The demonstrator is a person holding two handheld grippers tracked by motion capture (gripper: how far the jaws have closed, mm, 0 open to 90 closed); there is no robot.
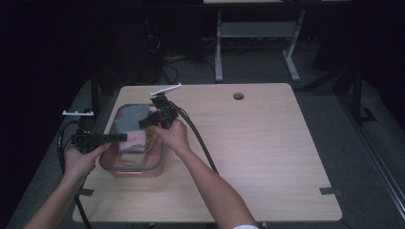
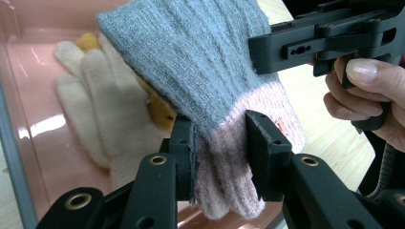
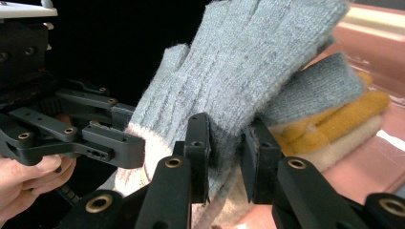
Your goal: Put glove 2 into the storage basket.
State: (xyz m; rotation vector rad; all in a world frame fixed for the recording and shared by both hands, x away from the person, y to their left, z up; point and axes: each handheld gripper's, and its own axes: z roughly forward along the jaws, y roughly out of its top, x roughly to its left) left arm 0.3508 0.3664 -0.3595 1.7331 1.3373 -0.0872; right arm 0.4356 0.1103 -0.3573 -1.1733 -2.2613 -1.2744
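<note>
Our left gripper (image 2: 220, 143) is clamped on the pink cuff of the grey glove (image 2: 200, 62), its jaws pinching the knit from both sides. Our right gripper (image 3: 227, 143) grips the same grey glove at the edge of its palm, jaws closed on the fabric, with the glove's fingers fanning up beyond them. Between the two grippers the glove hangs stretched above the pink bin (image 1: 111, 168), which sits at the left part of the wooden table (image 1: 267, 157). Inside the bin lie a cream glove (image 2: 102, 114) and a mustard-yellow glove (image 3: 334, 119), with another grey glove (image 3: 320, 88) on top of the stack. The floor around the table is dark.
</note>
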